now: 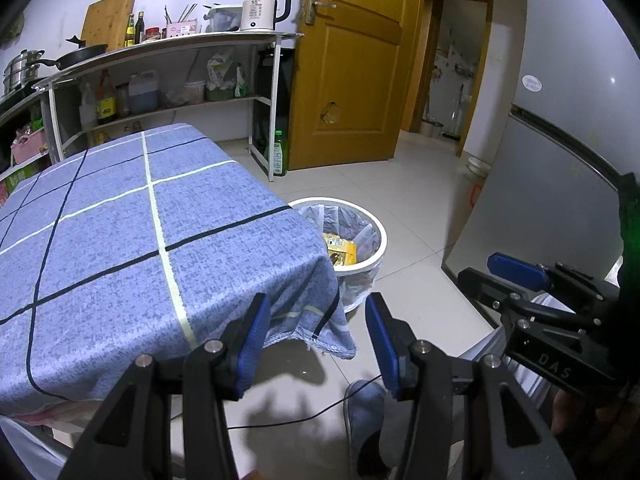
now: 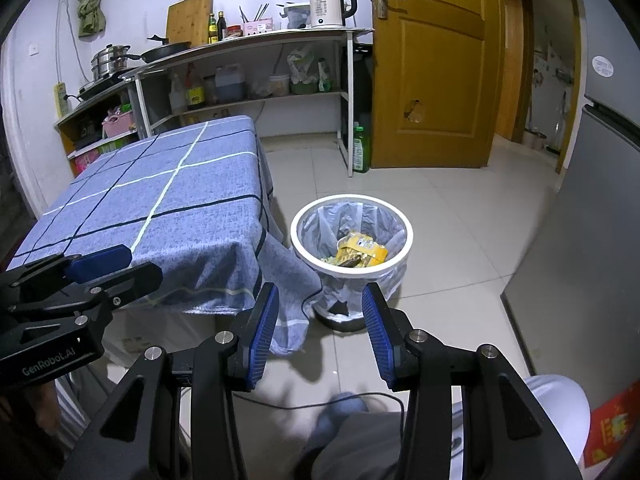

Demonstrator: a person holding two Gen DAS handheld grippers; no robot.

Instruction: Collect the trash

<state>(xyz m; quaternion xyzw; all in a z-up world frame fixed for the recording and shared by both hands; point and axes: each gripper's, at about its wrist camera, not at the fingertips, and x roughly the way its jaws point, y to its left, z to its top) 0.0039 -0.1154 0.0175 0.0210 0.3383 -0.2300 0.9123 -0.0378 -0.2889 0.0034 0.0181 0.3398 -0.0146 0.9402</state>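
A white trash bin (image 2: 351, 199) lined with a clear bag stands on the tiled floor beside the table. Yellow wrappers (image 2: 360, 251) lie inside it; the bin (image 1: 378, 236) and wrappers (image 1: 341, 250) also show in the left wrist view, partly behind the cloth corner. The table carries a blue checked cloth (image 1: 120, 220) with nothing on the part I see. My left gripper (image 1: 317, 306) hovers open over the table's near corner, nothing between its blue pads. My right gripper (image 2: 321, 296) is open and empty too, short of the bin.
A metal shelf (image 2: 256, 38) along the back wall holds a kettle, pans and bottles. A green bottle (image 2: 361, 148) stands on the floor by the wooden door (image 2: 432, 64). A grey fridge (image 2: 592, 240) is on the right. A cable (image 2: 360, 398) and a person's shoe lie below.
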